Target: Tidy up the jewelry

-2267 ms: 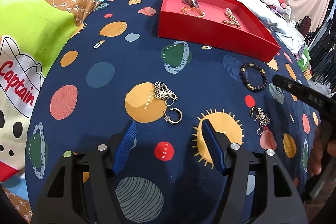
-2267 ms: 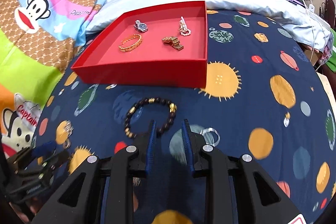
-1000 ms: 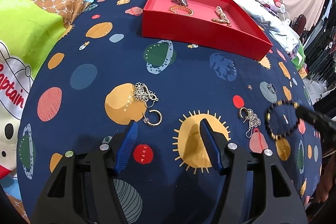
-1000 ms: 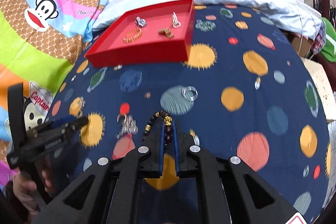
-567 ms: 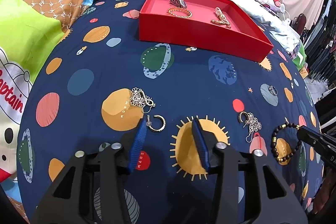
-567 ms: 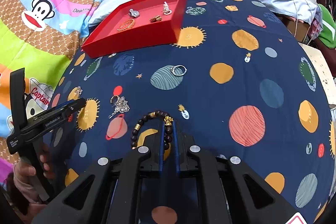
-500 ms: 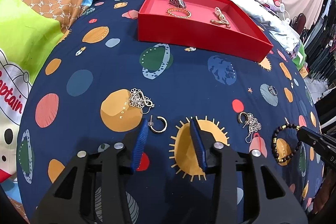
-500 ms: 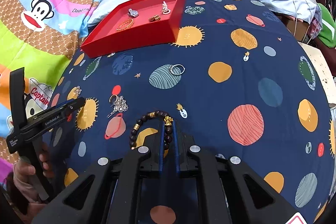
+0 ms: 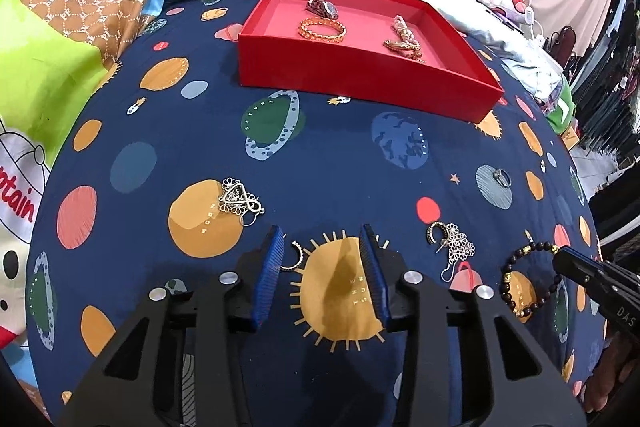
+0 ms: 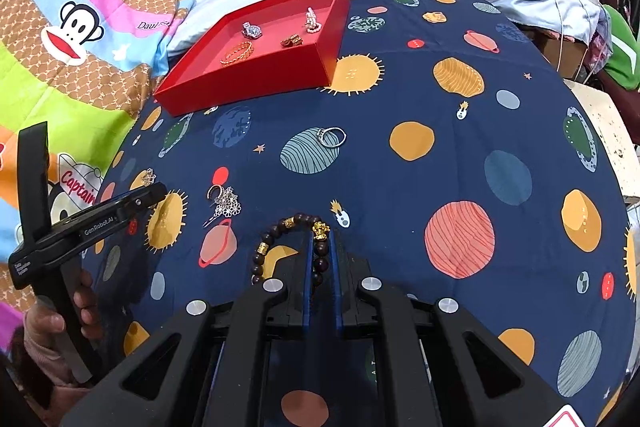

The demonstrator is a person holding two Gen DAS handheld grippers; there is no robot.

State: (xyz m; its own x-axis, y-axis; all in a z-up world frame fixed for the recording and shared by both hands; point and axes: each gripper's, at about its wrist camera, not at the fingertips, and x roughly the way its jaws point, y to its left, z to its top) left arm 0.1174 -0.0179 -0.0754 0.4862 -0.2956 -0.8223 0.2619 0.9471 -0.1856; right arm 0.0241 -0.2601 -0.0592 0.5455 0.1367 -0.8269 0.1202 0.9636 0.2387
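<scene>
My right gripper point(image 10: 321, 239) is shut on a dark beaded bracelet point(image 10: 272, 243) with gold beads and holds it above the bedspread; the bracelet also shows in the left wrist view point(image 9: 524, 279). My left gripper point(image 9: 322, 247) is open, low over the spread, with a small hoop earring point(image 9: 294, 255) just inside its left finger. A silver filigree earring point(image 9: 239, 203) lies to the left of it. A flower earring with a hoop point(image 9: 450, 241) lies to the right. A red tray point(image 9: 360, 67) at the back holds a gold bangle point(image 9: 322, 29) and other pieces.
A silver ring point(image 10: 331, 137) lies on the spread between the tray point(image 10: 256, 79) and my right gripper. The navy planet-print bedspread point(image 9: 340, 155) curves down at its sides. Pillows and a cartoon quilt point(image 10: 80, 27) lie behind and left.
My left gripper has narrowed and moved forward so the hoop earring is at its left finger. My right gripper has lifted the beaded bracelet off the spread and pulled back.
</scene>
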